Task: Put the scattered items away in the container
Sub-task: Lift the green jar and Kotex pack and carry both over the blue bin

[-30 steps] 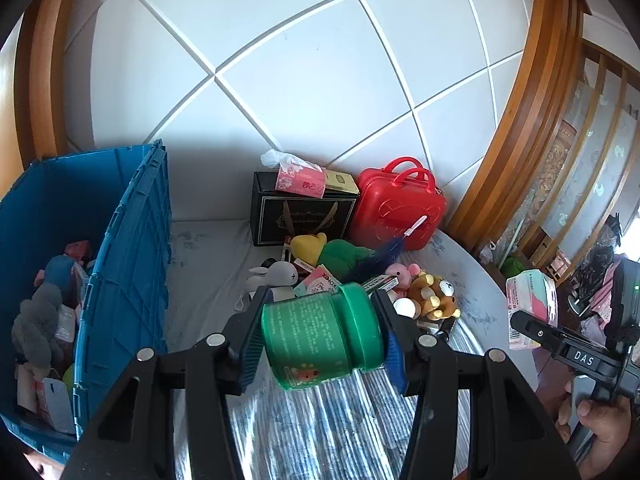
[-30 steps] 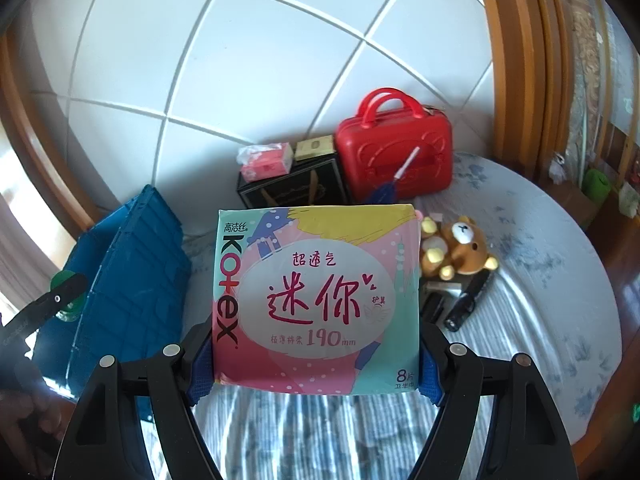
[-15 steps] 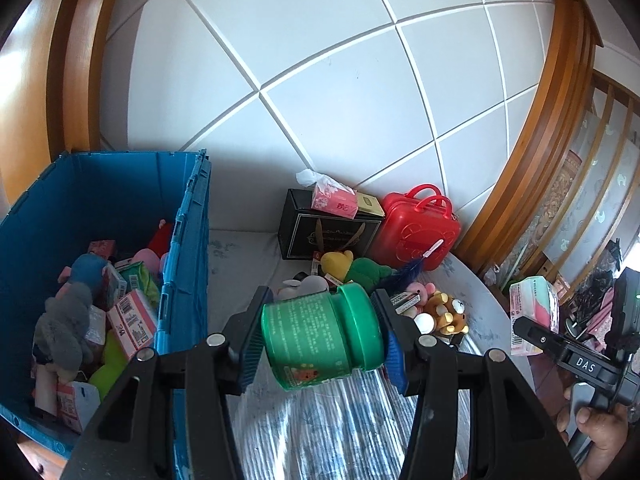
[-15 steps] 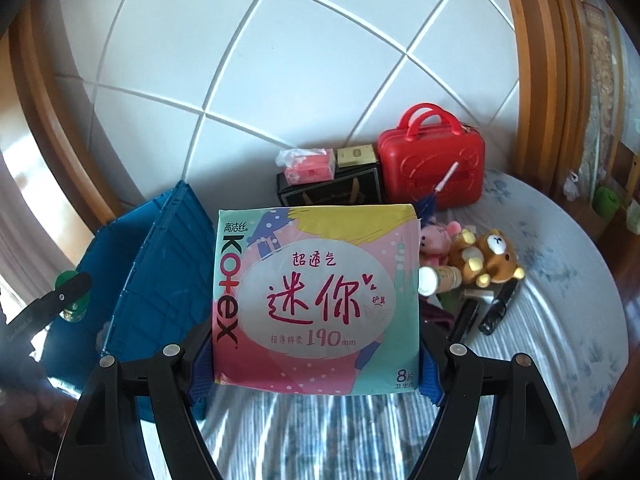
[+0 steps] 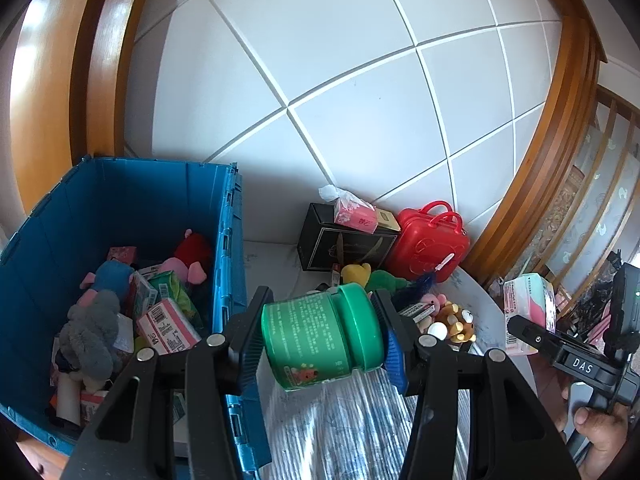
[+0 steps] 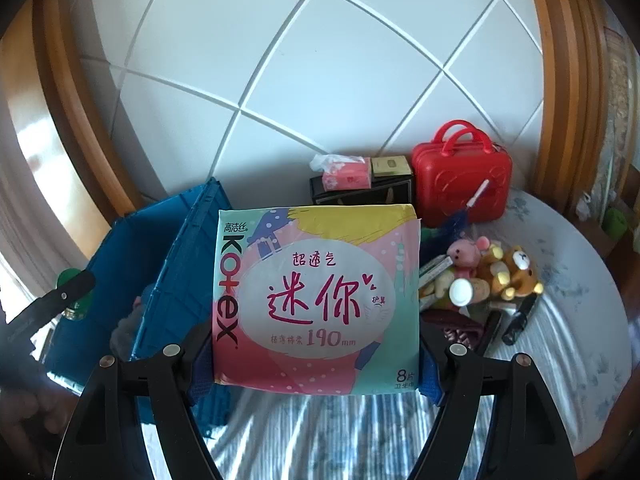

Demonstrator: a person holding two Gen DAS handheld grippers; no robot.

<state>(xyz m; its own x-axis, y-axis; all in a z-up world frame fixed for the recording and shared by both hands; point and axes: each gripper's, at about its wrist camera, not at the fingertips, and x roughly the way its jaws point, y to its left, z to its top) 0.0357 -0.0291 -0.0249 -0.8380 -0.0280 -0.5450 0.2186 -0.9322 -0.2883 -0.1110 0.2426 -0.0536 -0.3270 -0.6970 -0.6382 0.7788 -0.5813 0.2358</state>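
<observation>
My left gripper [image 5: 320, 336] is shut on a green jar [image 5: 320, 336] lying sideways between its pads, just right of the blue crate's [image 5: 228, 240] near wall. The crate holds several plush toys and small packets. My right gripper [image 6: 316, 360] is shut on a pink and teal Kotex pad pack [image 6: 316, 300], held flat above the striped cloth beside the blue crate [image 6: 176, 264]. In the left wrist view the right gripper [image 5: 532, 320] with the pad pack [image 5: 528, 304] shows at the far right, held by a hand [image 5: 600, 428].
A red mini suitcase [image 6: 460, 180], a black box [image 5: 344, 244] topped with a pink tissue pack [image 6: 346, 174], and a heap of small plush toys [image 6: 492, 272] with dark tubes lie on the round table [image 6: 560, 260]. A white tiled wall stands behind, wooden frames on both sides.
Both grippers have swung left toward the crate with their loads still gripped. The crate's inside has come into the left wrist view, and the heap of toys has slid right.
</observation>
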